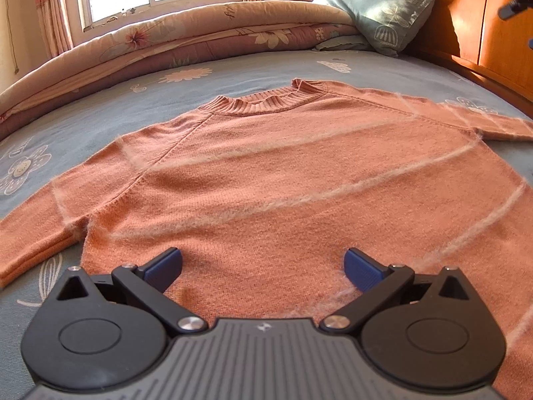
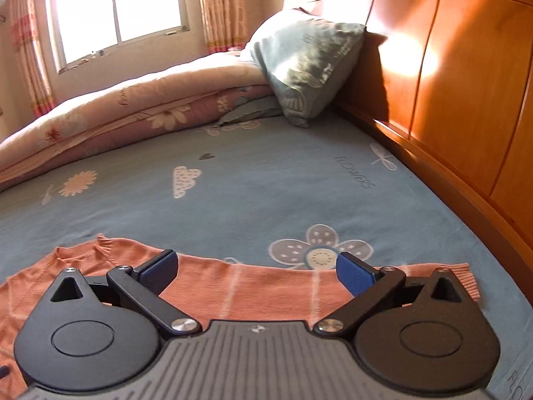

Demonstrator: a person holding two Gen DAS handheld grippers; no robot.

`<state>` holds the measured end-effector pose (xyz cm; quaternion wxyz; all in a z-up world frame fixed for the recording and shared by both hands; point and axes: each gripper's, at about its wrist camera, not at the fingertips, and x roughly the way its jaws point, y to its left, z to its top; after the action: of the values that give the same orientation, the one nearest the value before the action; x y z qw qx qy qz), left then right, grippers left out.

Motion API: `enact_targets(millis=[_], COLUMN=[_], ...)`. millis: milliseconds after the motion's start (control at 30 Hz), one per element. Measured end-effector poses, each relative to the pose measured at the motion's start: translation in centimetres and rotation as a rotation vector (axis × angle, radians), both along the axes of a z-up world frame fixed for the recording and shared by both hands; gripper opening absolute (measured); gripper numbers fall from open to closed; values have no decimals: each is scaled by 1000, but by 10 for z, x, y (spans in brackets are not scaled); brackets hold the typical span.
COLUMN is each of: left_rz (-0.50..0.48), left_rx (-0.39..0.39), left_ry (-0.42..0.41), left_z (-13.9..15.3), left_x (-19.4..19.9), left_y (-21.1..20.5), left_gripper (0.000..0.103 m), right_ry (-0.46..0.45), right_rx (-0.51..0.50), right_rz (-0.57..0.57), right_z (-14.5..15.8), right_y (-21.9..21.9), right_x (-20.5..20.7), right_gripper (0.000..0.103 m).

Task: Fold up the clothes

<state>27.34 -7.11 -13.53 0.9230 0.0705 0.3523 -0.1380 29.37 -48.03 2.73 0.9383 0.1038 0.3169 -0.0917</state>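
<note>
From my right wrist view, the word "FLOWERS" is printed in dark letters on the blue bed sheet [image 2: 233,206], right of centre, running sideways near the headboard. At the lower right corner the same sheet shows the cut-off letters "FLO". In my left wrist view, dark lettering stands upside down on the pillow [image 1: 383,13] at upper right; I cannot read it. Script on the quilt [image 1: 186,30] is also illegible.
</note>
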Motion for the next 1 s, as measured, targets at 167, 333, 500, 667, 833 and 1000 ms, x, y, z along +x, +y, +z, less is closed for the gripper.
enact_targets(millis=[167, 333, 500, 667, 833, 1000], left_rz=[-3, -3, 6, 33, 69, 64], left_rx=[-44, -53, -52, -49, 7, 3], left_ry=[4, -16, -10, 18, -11, -48], left_z=[-3, -6, -5, -1, 3, 7], left_x=[0, -1, 1, 4, 2, -1], left_y=[7, 7, 6, 6, 2, 3], left_gripper=[103, 103, 103, 103, 102, 103], right_ry=[-5, 8, 47, 82, 111, 76], right_rx=[143, 225, 266, 295, 241, 220], right_rz=[139, 301, 367, 394, 384, 365], right_z=[-10, -50, -92, -125, -150, -161], right_y=[58, 112, 146, 165, 175, 172], right_x=[41, 107, 170, 215, 242, 258], right_gripper=[103, 103, 103, 103, 103, 103])
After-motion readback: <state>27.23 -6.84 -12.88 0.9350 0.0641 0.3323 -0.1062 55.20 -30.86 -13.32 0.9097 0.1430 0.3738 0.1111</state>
